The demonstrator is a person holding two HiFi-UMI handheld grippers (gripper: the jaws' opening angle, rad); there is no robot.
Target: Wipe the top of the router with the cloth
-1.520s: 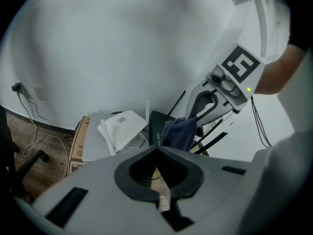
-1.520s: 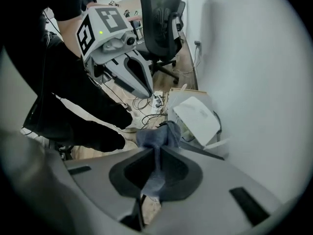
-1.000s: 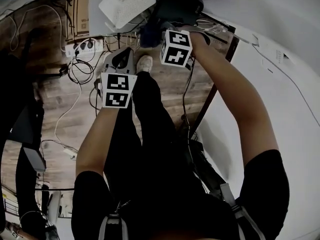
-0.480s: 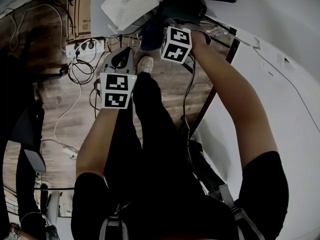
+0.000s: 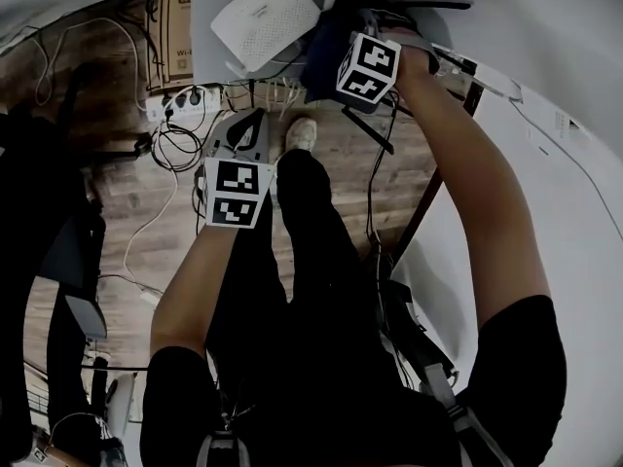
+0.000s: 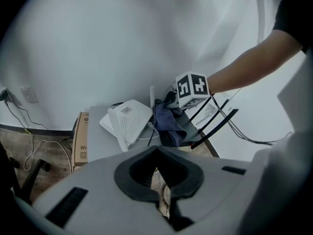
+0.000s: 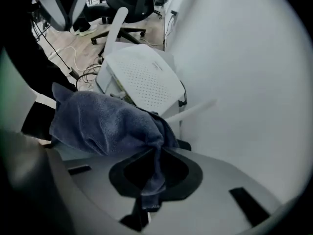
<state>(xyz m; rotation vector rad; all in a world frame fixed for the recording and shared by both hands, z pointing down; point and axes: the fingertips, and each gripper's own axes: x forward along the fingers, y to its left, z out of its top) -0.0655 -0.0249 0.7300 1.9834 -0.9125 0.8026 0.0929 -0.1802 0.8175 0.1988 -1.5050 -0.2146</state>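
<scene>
White wall [image 6: 98, 43] fills the corner behind the work. Wood floor [image 5: 127, 202] lies below it, strewn with cables [image 5: 165, 144] and a power strip [image 5: 180, 100]. A grey table [image 6: 98, 143] stands against the wall with a cardboard box [image 6: 80, 136] at its side.

On the table rests the white router [image 7: 142, 80], perforated top upward and one white antenna [image 7: 190, 110] reaching toward the wall. The blue cloth [image 7: 102, 121] hangs bunched just beside the router's near edge. No view settles whether it touches the casing.

The right gripper [image 7: 152, 173] has its jaws pinched on a twisted fold of that cloth, the rest of it spilling forward toward the router. The left gripper [image 6: 159, 180] is held back and lower, over the floor and well apart from the table. Its jaws are drawn nearly together with nothing between them.

By my reading, this is the approach step: the cloth is gripped and brought to the router, but the wiping itself looks not yet begun. The next move calls for carrying the loose bulk of the cloth onto the perforated top and pressing lightly. The strokes should then sweep across without snagging the antenna or pushing the light router along the table.
</scene>
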